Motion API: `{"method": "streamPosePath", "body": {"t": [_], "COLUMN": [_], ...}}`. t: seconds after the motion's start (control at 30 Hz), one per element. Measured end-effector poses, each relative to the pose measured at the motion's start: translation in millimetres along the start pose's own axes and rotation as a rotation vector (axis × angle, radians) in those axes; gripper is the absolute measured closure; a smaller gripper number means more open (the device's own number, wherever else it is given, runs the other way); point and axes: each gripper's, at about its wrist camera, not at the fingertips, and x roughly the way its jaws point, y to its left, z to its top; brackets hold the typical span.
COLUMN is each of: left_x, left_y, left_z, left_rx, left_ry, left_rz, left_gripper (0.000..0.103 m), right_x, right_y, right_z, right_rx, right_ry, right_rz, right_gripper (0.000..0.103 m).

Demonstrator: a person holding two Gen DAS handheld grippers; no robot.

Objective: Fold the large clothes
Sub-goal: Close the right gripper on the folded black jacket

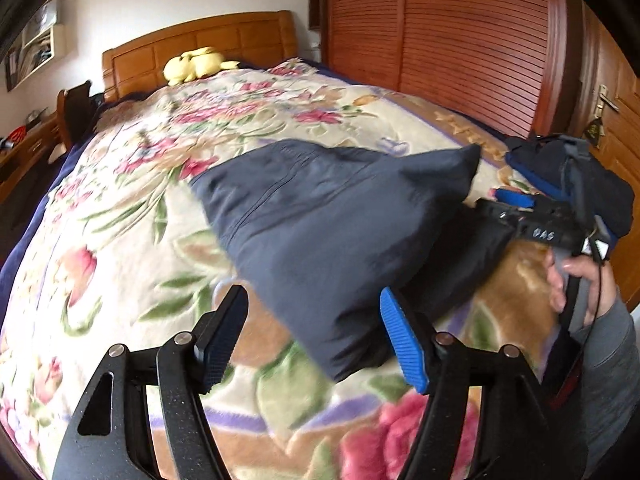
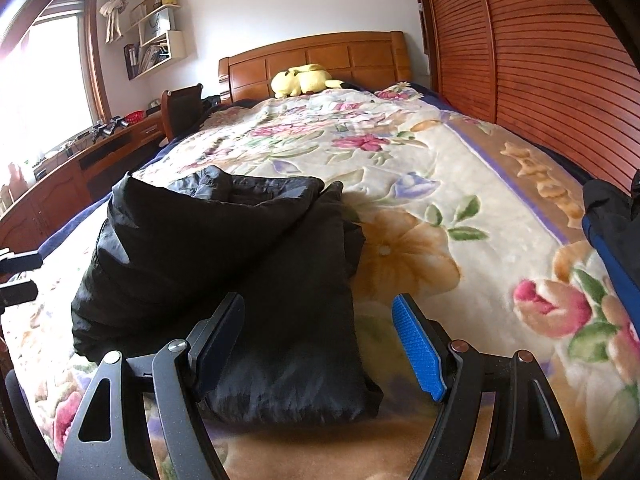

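Note:
A dark navy jacket lies folded into a compact bundle on the floral bedspread. It also shows in the right wrist view, looking almost black. My left gripper is open and empty just above the near edge of the bundle. My right gripper is open and empty over the bundle's near right corner; it also shows in the left wrist view, held in a hand at the right of the jacket.
A pile of dark and blue clothes sits at the bed's right edge, also in the right wrist view. A yellow plush toy lies by the wooden headboard. A slatted wardrobe stands right, a desk left.

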Motion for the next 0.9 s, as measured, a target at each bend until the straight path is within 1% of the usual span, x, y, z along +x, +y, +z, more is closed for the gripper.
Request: {"method": "streamPosePath", "body": {"t": [0.23,0.4,0.47,0.67,0.8,0.9], "left_x": [-2,-7,-9,-15,-18,-19], "left_y": [27,45,50,64,72,79], "left_z": [-20,-31,-35,-44,-49,-54], "left_rx": [-0.064,-0.093,-0.096,-0.112,-0.13,-0.146], "left_ry": [-0.006,-0.014,-0.017,-0.024,-0.033,-0.032], "left_rz": [0.026,0.043,0.053,0.066,0.068,0.062], "left_gripper": [0.033,0.033,0.033,0.033,0.033,0.033], "right_x": [-12,-29,-34,-32,-25,-20], "right_y": [6,17,22,55,76,90], "right_z": [7,27,35,61,71,75], "right_rx": [-0.018,-0.048,-0.057,-0.16,-0.197,-0.236], "right_ry": [-0.038,-0.088,-0.102,-0.085,-0.068,-0.054], "right_rz": [0.001,-0.002,0.012,0.036,0.089,0.097], "right_gripper": [0.025,0.025,0.025,0.025,0.025,0.025]}}
